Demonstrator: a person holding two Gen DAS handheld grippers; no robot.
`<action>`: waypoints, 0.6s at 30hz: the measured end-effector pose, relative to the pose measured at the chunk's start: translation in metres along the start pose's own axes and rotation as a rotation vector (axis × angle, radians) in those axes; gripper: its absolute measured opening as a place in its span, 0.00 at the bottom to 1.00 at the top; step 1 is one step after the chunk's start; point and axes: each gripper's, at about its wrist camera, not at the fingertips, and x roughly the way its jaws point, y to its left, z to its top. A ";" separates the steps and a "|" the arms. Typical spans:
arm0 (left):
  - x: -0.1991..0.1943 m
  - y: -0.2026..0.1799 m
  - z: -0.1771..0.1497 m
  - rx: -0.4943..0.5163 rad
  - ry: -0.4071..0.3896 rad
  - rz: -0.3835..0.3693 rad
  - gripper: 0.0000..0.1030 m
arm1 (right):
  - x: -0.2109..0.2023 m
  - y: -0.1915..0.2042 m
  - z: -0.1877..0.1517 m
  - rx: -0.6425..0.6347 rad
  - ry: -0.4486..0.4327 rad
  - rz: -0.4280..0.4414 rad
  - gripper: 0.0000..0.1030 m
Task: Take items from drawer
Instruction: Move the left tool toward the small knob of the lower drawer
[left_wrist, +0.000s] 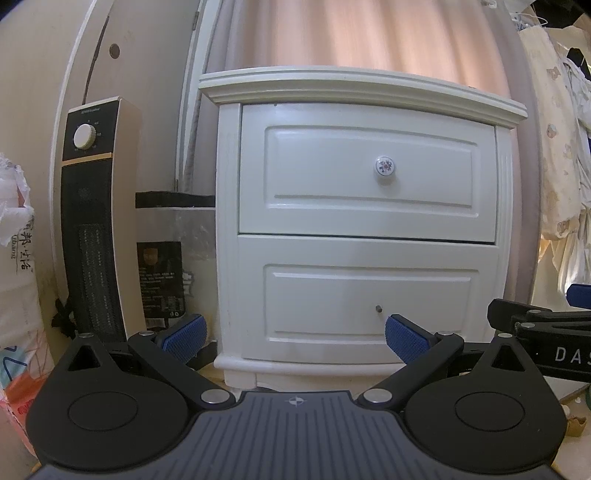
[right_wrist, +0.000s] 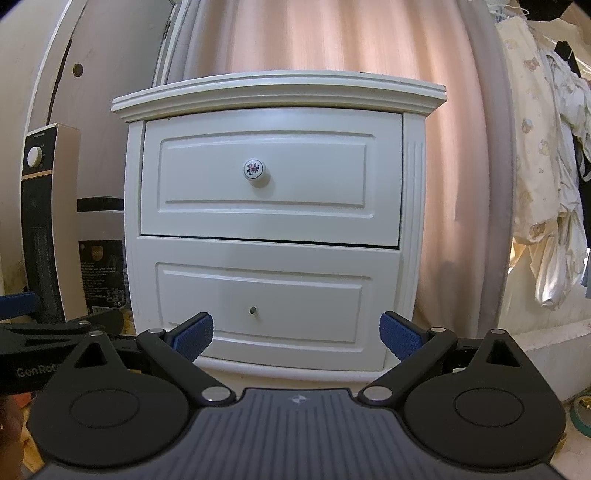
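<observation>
Drawer fronts, two of them, sit closed in the white nightstand (right_wrist: 273, 229). The upper drawer (right_wrist: 271, 177) carries a round flowered knob (right_wrist: 255, 169) at its middle. The lower drawer (right_wrist: 258, 302) shows only a small bare stud (right_wrist: 253, 310) where a knob would be.

Both grippers stand off from the nightstand, touching nothing. The right gripper (right_wrist: 295, 334) faces it nearly square, the knob above and slightly left of its fingers. The left gripper (left_wrist: 293, 336) sits toward the nightstand's left edge, the knob above and to its right. The right gripper is judged better placed for the pull, along the axis straight out from the front.

Fingers of both grippers are spread wide, holding nothing.

Contents of either drawer cannot be told while shut. A dark gap runs under the upper drawer. A tower heater (left_wrist: 98, 221) stands left of the nightstand.
</observation>
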 end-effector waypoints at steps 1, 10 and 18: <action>0.000 0.001 0.000 0.001 0.000 0.000 1.00 | 0.000 0.000 0.000 0.002 0.001 0.001 1.00; 0.003 -0.001 0.002 0.018 0.014 -0.005 1.00 | 0.003 -0.006 0.000 0.007 -0.005 -0.008 1.00; 0.009 0.000 -0.002 0.030 0.024 -0.021 1.00 | 0.009 -0.006 -0.002 -0.003 0.008 -0.036 1.00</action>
